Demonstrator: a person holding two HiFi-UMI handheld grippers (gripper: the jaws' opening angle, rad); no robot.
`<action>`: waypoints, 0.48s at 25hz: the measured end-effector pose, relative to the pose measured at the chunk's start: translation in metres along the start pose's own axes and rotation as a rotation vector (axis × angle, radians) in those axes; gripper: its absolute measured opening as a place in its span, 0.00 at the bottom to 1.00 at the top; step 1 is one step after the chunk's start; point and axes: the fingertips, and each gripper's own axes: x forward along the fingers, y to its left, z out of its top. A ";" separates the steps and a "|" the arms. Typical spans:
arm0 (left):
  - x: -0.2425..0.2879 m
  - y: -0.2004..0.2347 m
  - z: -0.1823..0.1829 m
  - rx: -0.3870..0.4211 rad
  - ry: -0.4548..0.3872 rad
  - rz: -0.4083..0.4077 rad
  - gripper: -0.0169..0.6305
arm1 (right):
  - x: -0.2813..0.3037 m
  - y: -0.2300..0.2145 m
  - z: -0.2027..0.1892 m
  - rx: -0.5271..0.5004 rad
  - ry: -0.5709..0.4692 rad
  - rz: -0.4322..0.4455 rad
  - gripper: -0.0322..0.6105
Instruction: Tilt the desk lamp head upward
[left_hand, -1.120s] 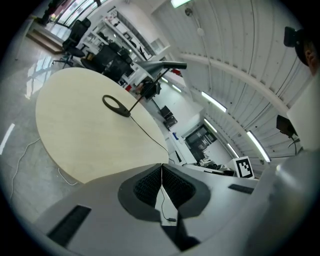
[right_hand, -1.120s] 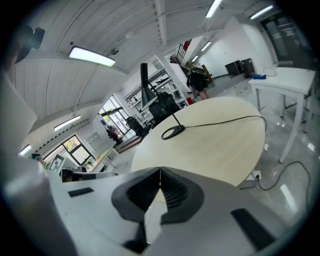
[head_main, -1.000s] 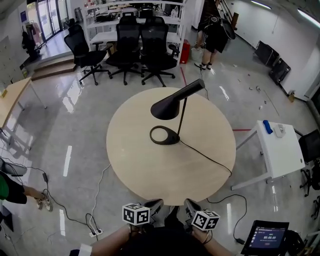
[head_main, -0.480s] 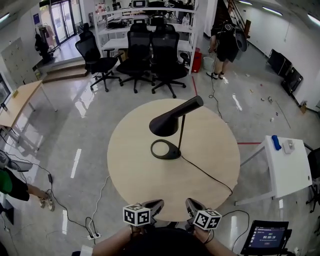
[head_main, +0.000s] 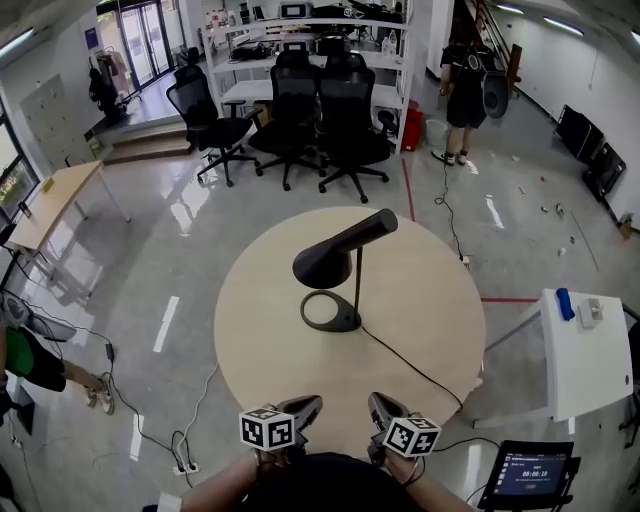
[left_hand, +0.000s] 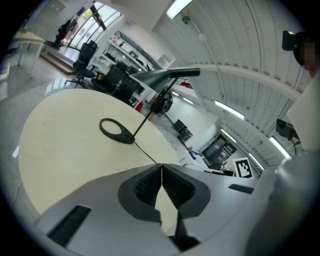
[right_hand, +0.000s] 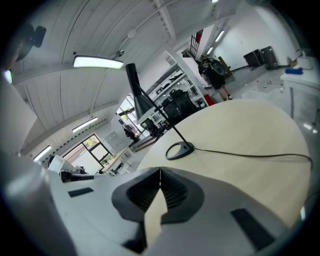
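Note:
A black desk lamp stands near the middle of the round pale wood table (head_main: 270, 340). Its cone head (head_main: 335, 254) slopes down to the left, above its ring base (head_main: 328, 311) on a thin stem. A black cord (head_main: 425, 372) runs from the base to the table's right front edge. My left gripper (head_main: 308, 404) and right gripper (head_main: 376, 404) are both shut and empty, side by side at the table's near edge, well short of the lamp. The lamp head (left_hand: 162, 76) and base (left_hand: 116, 129) show in the left gripper view, and the base (right_hand: 180, 149) in the right gripper view.
Several black office chairs (head_main: 318, 110) stand beyond the table before white shelves. A person (head_main: 466, 85) stands at the far right. A white side table (head_main: 582, 350) is to the right, a tablet (head_main: 525, 470) at the lower right, and cables lie on the floor at the left.
The table and lamp have come closer and lower in the head view as I moved forward. Both grippers stay shut at the near edge of the table.

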 end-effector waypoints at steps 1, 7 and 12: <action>0.001 0.000 0.003 -0.004 -0.007 0.009 0.03 | 0.003 0.000 0.008 -0.002 -0.007 0.009 0.06; 0.007 -0.001 0.034 -0.014 -0.075 0.045 0.03 | 0.021 0.019 0.072 -0.020 -0.090 0.104 0.06; 0.009 -0.004 0.080 0.010 -0.165 0.047 0.03 | 0.026 0.041 0.126 -0.070 -0.151 0.168 0.06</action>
